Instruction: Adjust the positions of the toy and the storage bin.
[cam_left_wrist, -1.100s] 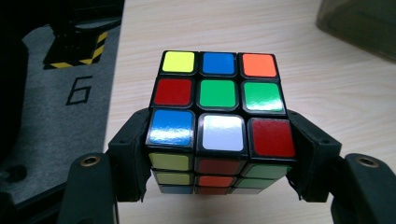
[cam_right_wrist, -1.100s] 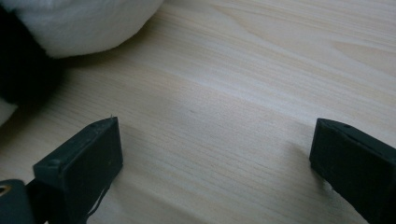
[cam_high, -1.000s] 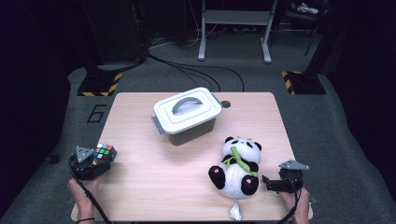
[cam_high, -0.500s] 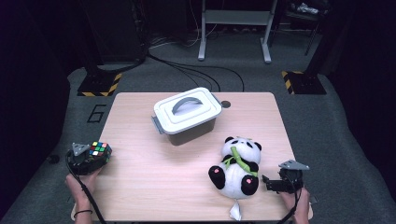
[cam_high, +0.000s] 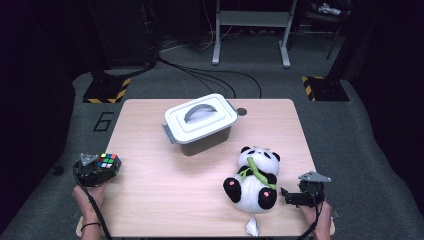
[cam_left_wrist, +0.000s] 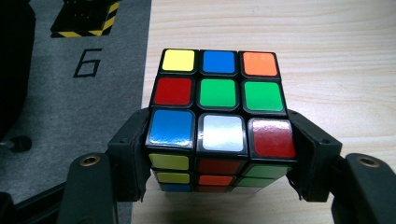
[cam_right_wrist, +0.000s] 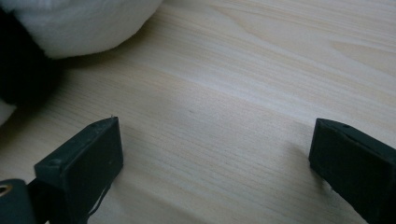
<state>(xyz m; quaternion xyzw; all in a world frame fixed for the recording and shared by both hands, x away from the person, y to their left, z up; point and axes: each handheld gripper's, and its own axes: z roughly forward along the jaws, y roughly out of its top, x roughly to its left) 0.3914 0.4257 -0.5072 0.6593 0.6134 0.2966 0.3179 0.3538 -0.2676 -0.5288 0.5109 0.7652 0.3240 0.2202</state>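
Note:
A Rubik's cube (cam_high: 108, 161) (cam_left_wrist: 219, 102) sits between the jaws of my left gripper (cam_high: 97, 170) (cam_left_wrist: 219, 140), which is shut on its two sides. They are at the left edge of the wooden table (cam_high: 160, 200), partly over the floor. A plush panda (cam_high: 252, 177) (cam_right_wrist: 79, 23) lies on its back at the front right of the table. Just right of it, my right gripper (cam_high: 292, 196) (cam_right_wrist: 215, 144) stands open, low over the bare wood, with nothing between its fingers.
A white lidded box (cam_high: 200, 122) with a grey handle stands at the table's middle back. Grey floor with a painted number (cam_high: 103, 121) lies to the left. Cables and stand legs (cam_high: 250, 30) are behind the table.
My left gripper, with the cube in it, has shifted a little at the table's left edge and sunk slightly. The right gripper and the panda have not moved.

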